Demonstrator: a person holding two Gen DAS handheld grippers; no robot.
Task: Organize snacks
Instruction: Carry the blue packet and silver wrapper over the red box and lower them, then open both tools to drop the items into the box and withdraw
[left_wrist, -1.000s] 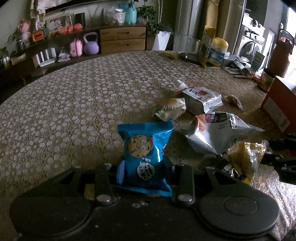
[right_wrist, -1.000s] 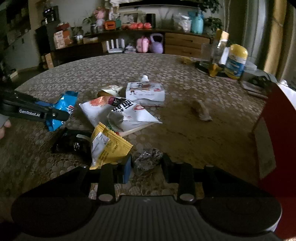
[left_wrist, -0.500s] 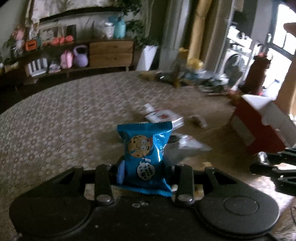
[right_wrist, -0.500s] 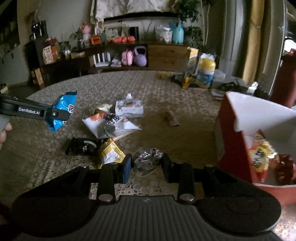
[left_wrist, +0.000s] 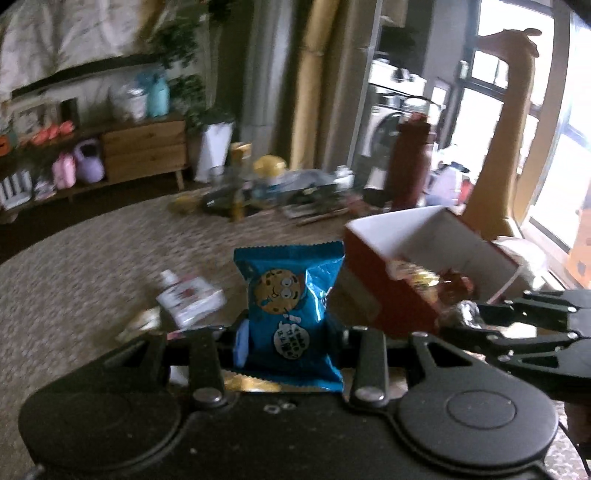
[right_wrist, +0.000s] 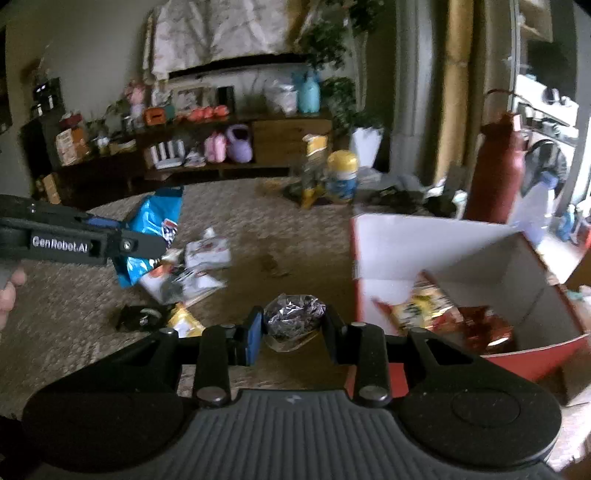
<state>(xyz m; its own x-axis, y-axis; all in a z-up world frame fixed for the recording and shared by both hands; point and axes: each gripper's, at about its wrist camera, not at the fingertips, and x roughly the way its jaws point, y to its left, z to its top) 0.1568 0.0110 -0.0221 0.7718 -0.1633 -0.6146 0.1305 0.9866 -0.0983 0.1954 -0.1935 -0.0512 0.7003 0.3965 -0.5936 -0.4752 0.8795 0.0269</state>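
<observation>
My left gripper (left_wrist: 288, 338) is shut on a blue cookie packet (left_wrist: 290, 314) and holds it upright above the table; it also shows from the side in the right wrist view (right_wrist: 153, 236). My right gripper (right_wrist: 293, 326) is shut on a crumpled silver foil snack (right_wrist: 293, 317), raised just left of the red box (right_wrist: 461, 280). The red box is open, white inside, with several snacks in it. In the left wrist view the box (left_wrist: 384, 288) lies right of the packet, and the right gripper (left_wrist: 465, 317) reaches in at its near side.
Loose snacks lie on the patterned table (right_wrist: 288, 236): a white carton (left_wrist: 190, 295), silver bags (right_wrist: 184, 284), a yellow packet (right_wrist: 184, 321), a black packet (right_wrist: 138, 317). A dark red bottle (right_wrist: 496, 166) and jars (right_wrist: 341, 177) stand behind the box.
Both grippers have lifted and swung right toward the red box with their snacks held. The box has come into full view; the loose snacks have dropped back to the left.
</observation>
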